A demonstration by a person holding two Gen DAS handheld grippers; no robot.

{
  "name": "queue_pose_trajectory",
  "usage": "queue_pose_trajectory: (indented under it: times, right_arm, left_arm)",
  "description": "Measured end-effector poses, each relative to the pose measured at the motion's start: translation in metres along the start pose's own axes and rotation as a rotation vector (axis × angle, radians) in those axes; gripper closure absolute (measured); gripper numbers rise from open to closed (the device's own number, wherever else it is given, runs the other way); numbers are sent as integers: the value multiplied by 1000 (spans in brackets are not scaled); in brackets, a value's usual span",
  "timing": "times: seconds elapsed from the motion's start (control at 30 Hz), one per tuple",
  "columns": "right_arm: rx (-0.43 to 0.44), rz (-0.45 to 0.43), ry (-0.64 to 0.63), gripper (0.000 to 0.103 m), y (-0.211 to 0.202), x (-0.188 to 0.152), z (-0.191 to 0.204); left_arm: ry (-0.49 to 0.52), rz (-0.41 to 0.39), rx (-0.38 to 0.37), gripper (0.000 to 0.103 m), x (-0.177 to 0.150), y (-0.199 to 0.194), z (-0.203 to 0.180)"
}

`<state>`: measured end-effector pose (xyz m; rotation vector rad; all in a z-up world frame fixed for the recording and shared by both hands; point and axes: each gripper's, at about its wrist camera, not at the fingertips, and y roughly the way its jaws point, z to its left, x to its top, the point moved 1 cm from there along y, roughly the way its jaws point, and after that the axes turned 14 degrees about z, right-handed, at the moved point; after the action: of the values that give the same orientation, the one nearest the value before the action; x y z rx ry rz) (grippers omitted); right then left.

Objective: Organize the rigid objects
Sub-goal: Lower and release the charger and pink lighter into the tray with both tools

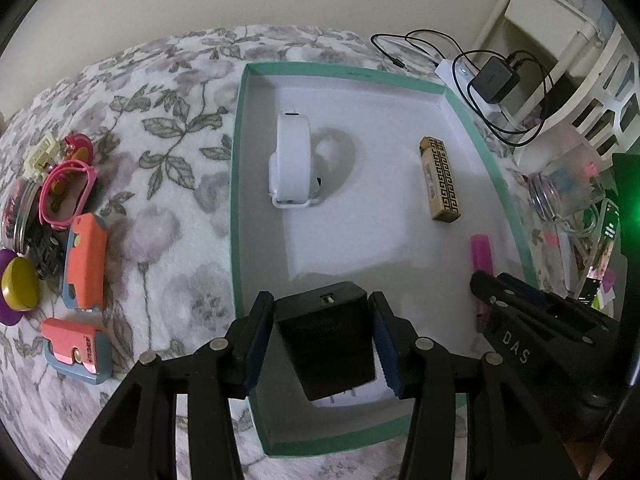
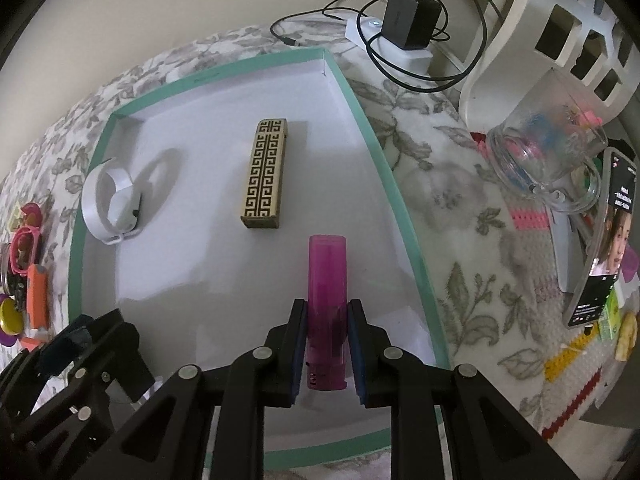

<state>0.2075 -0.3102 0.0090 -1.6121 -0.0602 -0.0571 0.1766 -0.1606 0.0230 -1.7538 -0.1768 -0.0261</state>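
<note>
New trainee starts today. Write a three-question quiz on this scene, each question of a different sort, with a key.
1. True or false: the left gripper holds a black charger.
2. The right gripper is shut on: A) the gold patterned box B) the pink tube C) the white band
3. Fill in: the teal-rimmed tray sits on a ____-patterned blanket.

Key: 1 true; 2 B; 3 floral.
</note>
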Motion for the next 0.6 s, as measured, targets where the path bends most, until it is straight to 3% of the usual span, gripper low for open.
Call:
queue_pose_trajectory:
  times: [0.03,0.07,0.43,0.47,0.53,0.57,0.6]
  right_arm:
    - [-4,-4,-2,61,-2,0,1]
    - [-1,-15,-2,57,-6,-1,1]
    - [-3,-107,-2,55,-46,0,0]
    - [1,-115,-3,54,-49,-1,0]
    - [9,-126,-4,39,-54,-3,2]
    - [12,-131,-7,37,-56,-5,3]
    - [11,-132,-11,37,-56,-5,5]
  left_arm:
    - [-3,4,-9,49,0,-1,0]
    - [-5,4,-20,48,0,-2,1]
    - [-61,-79,-60,44,-4,-50,13]
    - [-68,-90,-57,41,-5,-54,16]
    - [-91,-111,-54,27,-7,-61,23]
    - [-99,-114,-53,19,-7,-63,25]
    - [-112,-118,-49,18,-7,-65,30]
